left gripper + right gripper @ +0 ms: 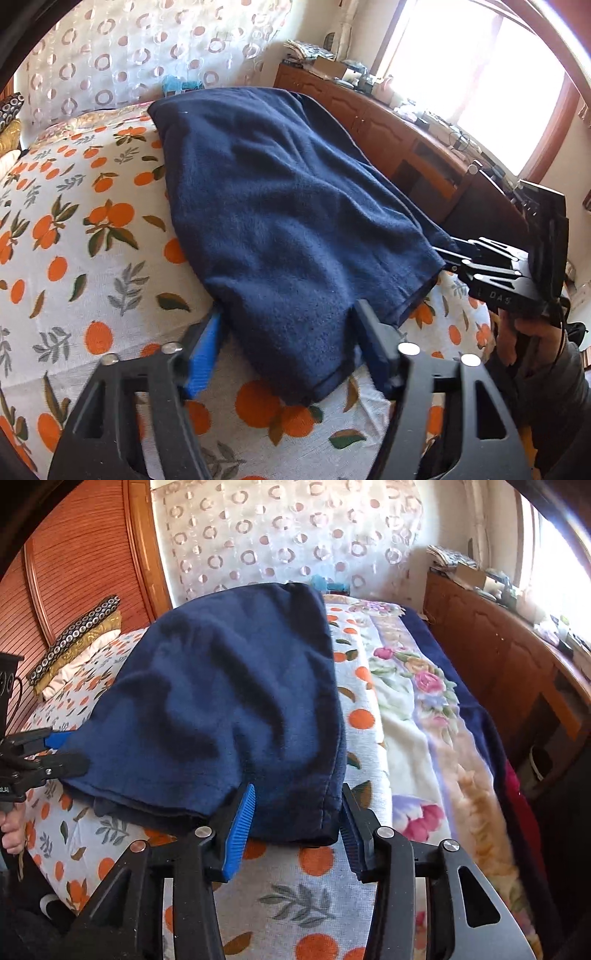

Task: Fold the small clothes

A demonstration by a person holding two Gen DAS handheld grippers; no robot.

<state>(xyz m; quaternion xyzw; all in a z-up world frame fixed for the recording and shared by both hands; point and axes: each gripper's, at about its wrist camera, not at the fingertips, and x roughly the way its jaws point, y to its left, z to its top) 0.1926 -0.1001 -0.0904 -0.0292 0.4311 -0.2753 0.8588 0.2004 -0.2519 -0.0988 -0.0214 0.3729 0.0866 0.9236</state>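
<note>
Home bedroom, bed (74,258) with orange-print cover, pillows (74,642), wooden dresser (388,129)

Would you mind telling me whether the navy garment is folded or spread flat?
Folded: the navy garment shows stacked layers at its near edge.

Both my grippers are the same build: black skeleton arms with triangular cutouts, round silver screw heads at the pivots, and ribbed blue pads on the inner faces of the fingers. That goes for the left gripper (286,343) and the right gripper (295,823) alike. In the left wrist view, the right unit's body sits right of the navy cloth (280,221), a black block with pale lettering stamped on its side. Just under that block there's a dark grey sleeve (569,373) on my arm.
</note>
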